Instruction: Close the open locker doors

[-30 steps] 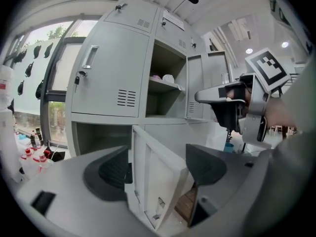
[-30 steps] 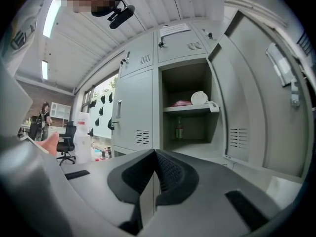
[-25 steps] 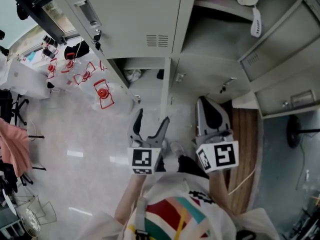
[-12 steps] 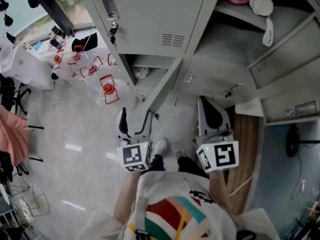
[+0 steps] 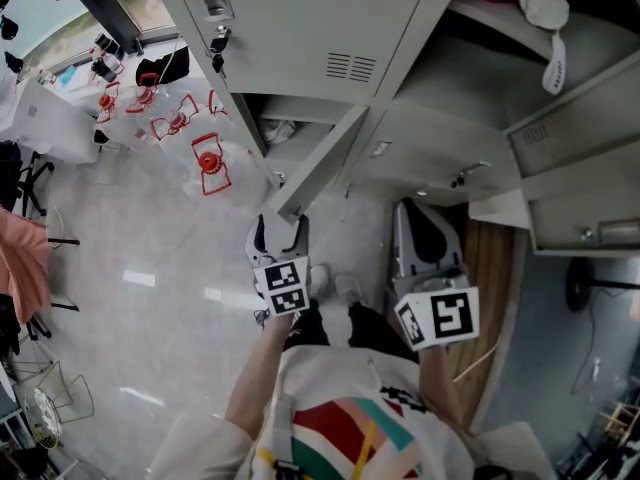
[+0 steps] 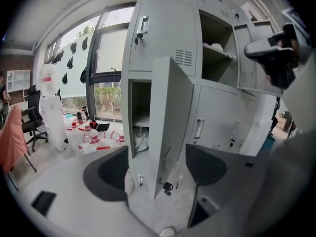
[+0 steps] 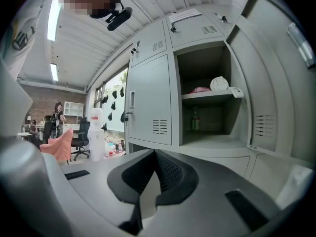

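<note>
Holding the left hand-held gripper (image 6: 160,168) low in front of the lower locker door (image 6: 170,112), jaws spread wide and straddling that door's free edge, with a small dark latch piece (image 6: 167,187) hanging just between them. Possibly brushing the metal with one jaw, though neither view is settling whether it is contact or a near miss. Clamping nothing. Leaving that door standing ajar, angled out from its dark compartment (image 6: 139,107), with the closed upper door (image 6: 160,33) directly above. Carrying the right hand-held gripper (image 7: 154,154) with jaws drawn together, tips meeting and nothing between them, aiming up toward the open upper compartment (image 7: 207,117). Showing there a pink item (image 7: 200,90) and a white round item (image 7: 219,84) sitting on the shelf, and the upper locker door (image 7: 264,102) swung wide to the right. Compared with half a second ago, having brought the left hand-held gripper in from over the bare floor (image 5: 140,258) to the lower door's edge, while keeping the right one in much the same spot, shut as before.
</note>
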Tool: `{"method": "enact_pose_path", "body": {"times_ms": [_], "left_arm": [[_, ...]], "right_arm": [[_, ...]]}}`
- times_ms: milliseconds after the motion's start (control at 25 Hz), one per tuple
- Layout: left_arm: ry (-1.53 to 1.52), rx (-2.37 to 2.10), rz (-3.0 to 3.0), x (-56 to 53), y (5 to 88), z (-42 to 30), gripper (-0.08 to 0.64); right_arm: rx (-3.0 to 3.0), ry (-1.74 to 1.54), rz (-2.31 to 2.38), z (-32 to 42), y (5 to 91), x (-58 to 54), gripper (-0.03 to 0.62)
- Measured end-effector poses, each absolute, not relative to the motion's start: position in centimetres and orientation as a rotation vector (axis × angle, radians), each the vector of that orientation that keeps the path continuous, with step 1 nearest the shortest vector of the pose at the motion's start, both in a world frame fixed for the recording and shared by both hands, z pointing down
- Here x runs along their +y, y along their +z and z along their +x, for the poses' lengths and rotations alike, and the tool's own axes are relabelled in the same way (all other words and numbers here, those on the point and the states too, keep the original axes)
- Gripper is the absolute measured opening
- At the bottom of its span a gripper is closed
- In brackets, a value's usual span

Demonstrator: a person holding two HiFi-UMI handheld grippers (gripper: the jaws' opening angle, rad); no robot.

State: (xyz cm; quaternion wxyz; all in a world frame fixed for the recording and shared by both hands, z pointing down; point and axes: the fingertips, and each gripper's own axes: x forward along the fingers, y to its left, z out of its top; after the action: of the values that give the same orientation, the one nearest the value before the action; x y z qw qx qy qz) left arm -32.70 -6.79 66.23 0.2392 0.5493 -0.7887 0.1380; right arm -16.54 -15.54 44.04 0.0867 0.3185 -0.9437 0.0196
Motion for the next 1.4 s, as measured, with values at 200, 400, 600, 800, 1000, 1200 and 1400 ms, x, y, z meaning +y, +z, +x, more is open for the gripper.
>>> {"method": "enact_pose_path", "body": {"times_ms": [200,400,600,800,1000,1200,1400], "left_arm": [[0.457,-2.107,1.426,-7.7,70.8,-33.3,0.339],[0.484,-2.09,1.382,-8.0,72.7,-34.4,0.339],[0.482,-2.096,1.328,-8.2,73.5,-35.4,0.339],[0.459,-2.108,1.275,-8.4,73.9,-36.6,0.339],[0.442,-2.122,1.233,-8.6,74.4,-38.7,0.339],[0.44,-2.143,1.207,-9.5,74.4,-41.2,0.339],[0.421,-2.165,1.181,-11.1,74.4,-44.5,0.339]], "right_arm": [[-2.761,0.065,0.932,-15.7,45.7,-15.7,0.006],[-2.729,0.142,0.961,-14.6,46.9,-16.6,0.006],[-2.718,0.154,0.966,-14.4,47.4,-17.4,0.006],[-2.72,0.166,0.955,-15.2,47.6,-18.5,0.005],[-2.724,0.164,0.917,-16.5,47.9,-18.9,0.006],[-2.712,0.17,0.886,-17.5,48.6,-19.4,0.006],[-2.698,0.153,0.867,-18.4,49.0,-19.8,0.006]]}}
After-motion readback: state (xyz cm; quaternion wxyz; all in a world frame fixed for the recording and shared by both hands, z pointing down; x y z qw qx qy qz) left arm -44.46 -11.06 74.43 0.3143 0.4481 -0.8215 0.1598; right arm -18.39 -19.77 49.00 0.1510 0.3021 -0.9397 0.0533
